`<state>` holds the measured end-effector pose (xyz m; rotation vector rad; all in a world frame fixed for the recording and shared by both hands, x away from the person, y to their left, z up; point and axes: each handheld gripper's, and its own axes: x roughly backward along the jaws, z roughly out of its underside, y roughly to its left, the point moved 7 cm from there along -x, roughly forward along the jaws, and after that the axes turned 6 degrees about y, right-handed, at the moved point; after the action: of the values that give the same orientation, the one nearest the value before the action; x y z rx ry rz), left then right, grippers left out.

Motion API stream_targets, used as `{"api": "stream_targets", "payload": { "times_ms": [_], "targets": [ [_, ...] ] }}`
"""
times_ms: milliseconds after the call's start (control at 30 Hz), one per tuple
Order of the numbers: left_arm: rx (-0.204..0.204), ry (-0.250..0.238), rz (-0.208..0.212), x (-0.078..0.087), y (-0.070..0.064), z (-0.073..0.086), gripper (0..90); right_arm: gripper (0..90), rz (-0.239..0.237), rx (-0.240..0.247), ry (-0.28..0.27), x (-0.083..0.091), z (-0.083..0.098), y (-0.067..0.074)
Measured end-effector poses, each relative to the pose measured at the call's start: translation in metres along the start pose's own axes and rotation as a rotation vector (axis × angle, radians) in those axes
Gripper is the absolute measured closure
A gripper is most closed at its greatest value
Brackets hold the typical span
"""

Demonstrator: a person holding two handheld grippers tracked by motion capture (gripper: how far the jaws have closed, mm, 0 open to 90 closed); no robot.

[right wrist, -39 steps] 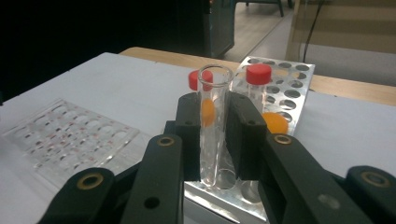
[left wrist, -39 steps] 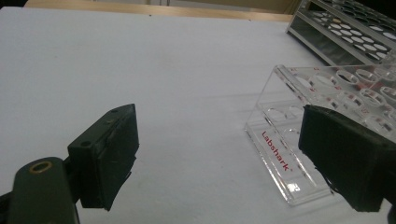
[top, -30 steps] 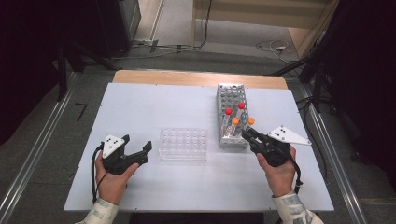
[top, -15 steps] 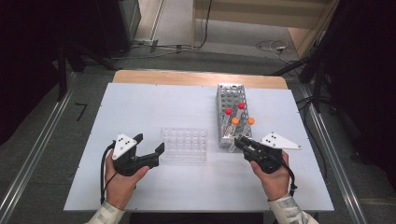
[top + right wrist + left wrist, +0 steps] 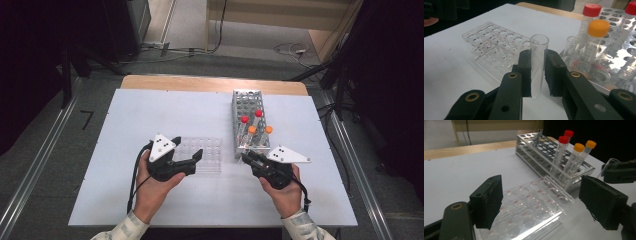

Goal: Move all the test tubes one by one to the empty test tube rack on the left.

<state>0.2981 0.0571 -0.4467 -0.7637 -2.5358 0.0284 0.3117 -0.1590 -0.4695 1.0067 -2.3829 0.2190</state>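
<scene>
We work on a white tabletop [image 5: 150, 115]. A metal rack [image 5: 248, 107] stands at its far right with four capped tubes [image 5: 573, 157], and a clear plastic rack [image 5: 207, 150] lies near the middle. Our left gripper [image 5: 187, 155] straddles that clear rack; its jaws, spread wide with nothing pressed between them, have just been closing a little. Our right gripper [image 5: 537, 72] is clenched on an uncapped glass tube [image 5: 538, 60], held upright just in front of the metal rack. Squeezed harder or knocked against the rack, we think, the tube could crack or slip.
</scene>
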Motion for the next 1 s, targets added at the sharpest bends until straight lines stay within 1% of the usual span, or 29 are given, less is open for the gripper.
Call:
{"api": "stream_targets", "payload": {
  "times_ms": [133,167,200,267,300,333,367,467,500,533,600,700,800,833,867,900,933,1000],
  "targets": [
    [-0.031,0.010,0.048,-0.008,-0.019,-0.006,24.2,73.4,-0.007,0.015,0.003,-0.005,0.000,0.007],
    [-0.038,0.009,0.062,-0.010,-0.024,-0.007,27.6,73.5,-0.011,0.025,0.005,-0.007,0.001,0.010],
    [-0.043,0.007,0.069,-0.012,-0.028,-0.008,27.6,73.5,-0.011,0.025,0.005,-0.007,0.001,0.010],
    [-0.068,0.014,0.091,-0.018,-0.039,-0.011,30.5,73.5,-0.011,0.030,0.008,-0.008,0.001,0.013],
    [-0.071,0.017,0.103,-0.021,-0.044,-0.012,31.9,73.4,-0.009,0.035,0.010,-0.009,0.001,0.014],
    [-0.077,0.021,0.118,-0.024,-0.049,-0.012,35.2,73.5,-0.007,0.044,0.013,-0.010,0.001,0.016],
    [-0.083,0.028,0.132,-0.027,-0.054,-0.013,35.2,73.5,-0.007,0.044,0.013,-0.010,0.001,0.016],
    [-0.097,0.032,0.152,-0.036,-0.064,-0.017,39.9,73.5,-0.001,0.063,0.012,-0.011,0.002,0.019],
    [-0.105,0.029,0.160,-0.039,-0.066,-0.017,42.8,73.5,-0.002,0.066,0.012,-0.011,0.002,0.020],
    [-0.102,0.027,0.168,-0.041,-0.068,-0.018,46.3,73.5,-0.002,0.070,0.012,-0.010,0.002,0.021],
    [-0.104,0.040,0.181,-0.045,-0.071,-0.016,49.9,73.5,-0.002,0.074,0.011,-0.010,0.002,0.021],
    [-0.106,0.053,0.201,-0.049,-0.074,-0.014,52.0,73.5,-0.004,0.077,0.010,-0.010,0.002,0.021],
    [-0.116,0.051,0.196,-0.051,-0.076,-0.015,54.7,73.5,-0.003,0.078,0.012,-0.011,0.002,0.022],
    [-0.118,0.050,0.194,-0.051,-0.076,-0.015,58.8,73.5,-0.001,0.082,0.013,-0.011,0.002,0.023],
    [-0.116,0.047,0.192,-0.051,-0.075,-0.015,60.8,73.5,-0.002,0.084,0.012,-0.012,0.002,0.023],
    [-0.114,0.050,0.193,-0.052,-0.075,-0.014,60.8,73.5,-0.002,0.084,0.012,-0.012,0.002,0.023],
    [-0.111,0.055,0.198,-0.052,-0.075,-0.014,64.3,73.5,-0.001,0.086,0.011,-0.012,0.001,0.023],
    [-0.112,0.060,0.202,-0.053,-0.075,-0.013,64.5,73.5,-0.001,0.088,0.011,-0.012,0.001,0.023]
  ]
}}
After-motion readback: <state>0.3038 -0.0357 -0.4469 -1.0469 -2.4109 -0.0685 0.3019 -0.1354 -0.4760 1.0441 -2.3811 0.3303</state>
